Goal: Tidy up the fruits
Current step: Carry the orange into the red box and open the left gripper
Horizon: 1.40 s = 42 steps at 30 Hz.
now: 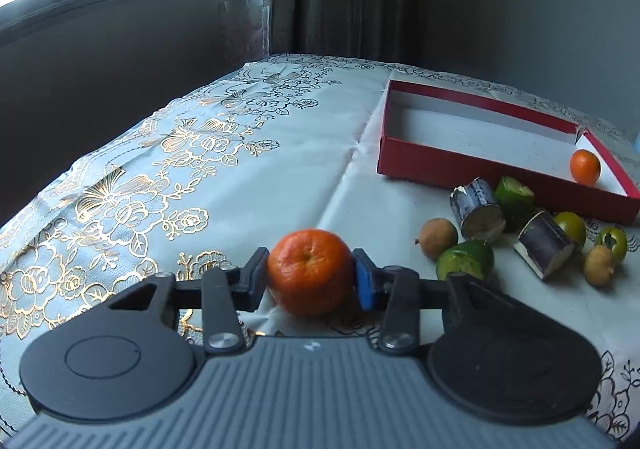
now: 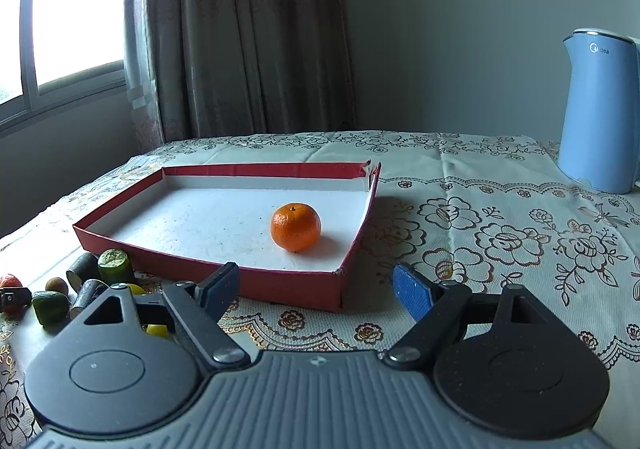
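My left gripper (image 1: 310, 279) is shut on an orange mandarin (image 1: 310, 269), low over the tablecloth, left of the fruit pile. The pile holds cut sugarcane pieces (image 1: 478, 211), green fruit chunks (image 1: 466, 261), brown longans (image 1: 438, 238) and green tomatoes (image 1: 611, 243). A red box (image 1: 440, 165) with a white inside lies beyond the pile with one mandarin (image 1: 585, 167) in its near right corner. In the right wrist view my right gripper (image 2: 316, 291) is open and empty in front of the red box (image 2: 296, 283), which holds that mandarin (image 2: 295, 227). The pile (image 2: 114, 267) lies at the left.
A blue electric kettle (image 2: 598, 113) stands at the far right of the table. The floral tablecloth (image 1: 200, 153) covers the table, whose left edge drops off toward a window wall. Curtains (image 2: 248, 33) hang behind the table.
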{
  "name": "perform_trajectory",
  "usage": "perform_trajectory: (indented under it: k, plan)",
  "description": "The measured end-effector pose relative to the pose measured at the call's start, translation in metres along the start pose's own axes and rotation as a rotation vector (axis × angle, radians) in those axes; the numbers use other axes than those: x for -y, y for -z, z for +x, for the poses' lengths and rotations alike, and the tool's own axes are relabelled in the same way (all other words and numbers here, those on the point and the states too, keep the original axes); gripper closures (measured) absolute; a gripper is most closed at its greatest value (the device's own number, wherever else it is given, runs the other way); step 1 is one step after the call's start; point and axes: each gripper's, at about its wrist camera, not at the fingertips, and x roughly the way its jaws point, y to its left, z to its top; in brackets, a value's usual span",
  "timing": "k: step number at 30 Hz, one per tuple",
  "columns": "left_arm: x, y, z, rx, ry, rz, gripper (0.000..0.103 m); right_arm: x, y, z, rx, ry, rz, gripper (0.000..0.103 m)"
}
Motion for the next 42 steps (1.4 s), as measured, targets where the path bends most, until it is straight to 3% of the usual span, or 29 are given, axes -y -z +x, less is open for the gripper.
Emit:
perform_trajectory:
  k: [8,17,26,37,40,42]
  plan:
    - [0.002,-0.008,-0.017,0.028,0.038,-0.02,0.063,-0.001,0.001,0.0,0.001,0.015,0.001,0.019]
    - [0.054,-0.072,-0.024,0.133,0.091,0.081,0.063,0.0,0.0,0.002,-0.01,0.019,0.004,0.019]
    - [0.1,-0.112,0.039,0.057,0.124,0.107,0.063,0.016,0.0,0.012,-0.064,-0.016,0.108,0.019]
    - [0.104,-0.103,0.094,-0.054,0.062,0.098,0.062,0.022,0.001,0.017,-0.092,-0.03,0.144,0.019]
    - [0.1,-0.099,0.091,-0.038,0.045,0.102,0.045,0.023,0.001,0.018,-0.095,-0.033,0.157,0.019]
    - [0.098,-0.098,0.081,-0.016,0.075,0.105,0.031,0.024,0.0,0.019,-0.097,-0.036,0.165,0.019]
